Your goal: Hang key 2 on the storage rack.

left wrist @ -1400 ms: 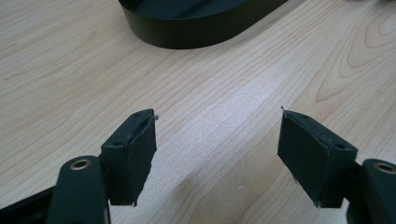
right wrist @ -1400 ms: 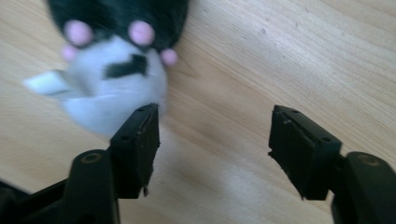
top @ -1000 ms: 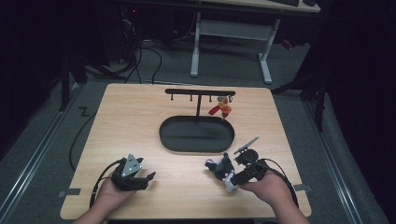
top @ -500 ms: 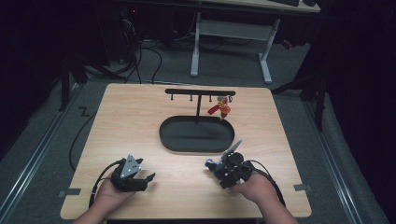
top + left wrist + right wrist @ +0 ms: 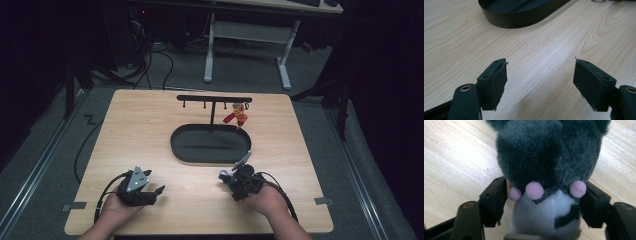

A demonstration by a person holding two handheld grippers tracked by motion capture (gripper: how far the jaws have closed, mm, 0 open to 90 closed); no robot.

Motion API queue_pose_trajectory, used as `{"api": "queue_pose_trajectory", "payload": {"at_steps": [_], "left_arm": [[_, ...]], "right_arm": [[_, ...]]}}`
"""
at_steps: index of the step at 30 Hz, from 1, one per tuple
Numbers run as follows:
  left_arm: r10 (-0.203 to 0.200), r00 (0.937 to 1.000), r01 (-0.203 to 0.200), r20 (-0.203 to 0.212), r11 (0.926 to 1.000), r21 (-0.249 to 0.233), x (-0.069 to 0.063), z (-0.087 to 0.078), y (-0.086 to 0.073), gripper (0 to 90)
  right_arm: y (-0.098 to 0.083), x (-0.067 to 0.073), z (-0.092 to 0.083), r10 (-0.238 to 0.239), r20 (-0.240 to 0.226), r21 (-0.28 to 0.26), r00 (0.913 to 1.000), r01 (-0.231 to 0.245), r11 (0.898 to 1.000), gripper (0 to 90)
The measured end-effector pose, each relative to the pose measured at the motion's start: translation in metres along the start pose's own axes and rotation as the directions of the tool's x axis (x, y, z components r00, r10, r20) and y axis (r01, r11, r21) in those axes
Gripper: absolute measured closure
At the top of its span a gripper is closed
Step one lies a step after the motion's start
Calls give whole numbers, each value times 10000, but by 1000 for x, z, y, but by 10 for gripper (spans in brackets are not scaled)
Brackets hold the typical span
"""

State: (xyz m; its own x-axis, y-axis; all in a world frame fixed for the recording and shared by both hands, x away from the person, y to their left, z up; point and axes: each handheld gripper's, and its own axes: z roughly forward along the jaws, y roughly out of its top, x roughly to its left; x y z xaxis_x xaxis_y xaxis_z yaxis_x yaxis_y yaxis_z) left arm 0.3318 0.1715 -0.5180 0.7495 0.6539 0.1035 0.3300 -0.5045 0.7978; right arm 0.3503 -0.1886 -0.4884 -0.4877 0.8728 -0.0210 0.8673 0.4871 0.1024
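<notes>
A grey plush toy (image 5: 549,152) with a white belly and pink dots lies on the wooden table (image 5: 145,125), between the jaws of my right gripper (image 5: 544,187). The jaws have just been closing around it. The right pad (image 5: 594,202) meets the fur, while a thin strip of wood shows beside the left pad (image 5: 496,197), and the toy is not squeezed. In the high view the right gripper (image 5: 231,181) is low at the table's front right, with the toy (image 5: 223,175) at its tip. My left gripper (image 5: 156,192) rests at the front left, its jaws (image 5: 540,72) wide open over bare wood.
A black oval tray (image 5: 210,145) sits mid-table, just beyond both grippers; its wall (image 5: 524,15) is also in the left gripper view. Behind it stands a black hook rack (image 5: 214,99) with a red figure (image 5: 237,117) hanging at its right end.
My right hand has come down and slightly left onto the table in front of the tray. The left hand has stayed put.
</notes>
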Motion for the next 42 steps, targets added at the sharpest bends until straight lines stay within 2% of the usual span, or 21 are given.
{"api": "queue_pose_trajectory", "payload": {"at_steps": [2, 4, 7, 9, 11, 15, 18, 22, 29, 34, 36, 38, 42], "left_arm": [[17, 10000, -17, -9, 10000, -36, 0, 0, 1, 279], [57, 10000, -57, 19, 10000, -28, -2, 1, 1, 280], [85, 10000, -85, 42, 10000, -26, -3, 1, 2, 280], [35, 10000, -34, 50, 10000, -58, -3, 1, 3, 280], [4, 10000, -3, 58, 10000, -68, -2, 1, 3, 280], [42, 10000, -42, 21, 10000, -48, -2, 2, 3, 281], [41, 10000, -41, 5, 10000, -63, -3, 1, 3, 284], [52, 10000, -52, 2, 9999, -94, -3, 0, 4, 284], [15, 10000, -15, 3, 10000, 18, -3, 1, 2, 284], [49, 10000, -49, 10, 10000, 47, -4, 1, 1, 285], [68, 10000, -68, 10, 10000, 56, -5, 0, 1, 285], [98, 10000, -98, 11, 9999, 72, -5, -1, 1, 285], [35, 10000, -35, -12, 10000, 64, -4, 0, 1, 286]], "right_arm": [[0, -1, 3, -266, 23, -103, 9996, 266, 9996, 376], [-1, -1, 3, -174, -42, -256, 9998, 173, 9995, 433], [-2, -1, 2, -148, -89, -316, 9999, 145, 9994, 456], [-3, 0, 0, -41, -225, -246, 9997, 36, 9997, 461], [-3, -1, -2, -373, -148, -311, 9992, 368, 9988, 464], [-4, -2, -11, -216, -118, -363, 9997, 212, 9991, 464], [-5, -7, -18, -67, -189, -568, 9998, 56, 9984, 464], [-6, -13, -25, 77, -240, -565, 9997, -90, 9984, 465], [-7, -17, -37, -178, -343, -356, 9993, 165, 9992, 464], [-8, -21, -46, -19, -349, -423, 9994, 4, 9991, 464], [-8, -25, -55, 62, -212, -587, 9998, -74, 9982, 465], [-9, -29, -60, 156, -264, -689, 9995, -174, 9975, 465], [-6, -31, -71, 183, -302, -616, 9994, -201, 9979, 465]]}}
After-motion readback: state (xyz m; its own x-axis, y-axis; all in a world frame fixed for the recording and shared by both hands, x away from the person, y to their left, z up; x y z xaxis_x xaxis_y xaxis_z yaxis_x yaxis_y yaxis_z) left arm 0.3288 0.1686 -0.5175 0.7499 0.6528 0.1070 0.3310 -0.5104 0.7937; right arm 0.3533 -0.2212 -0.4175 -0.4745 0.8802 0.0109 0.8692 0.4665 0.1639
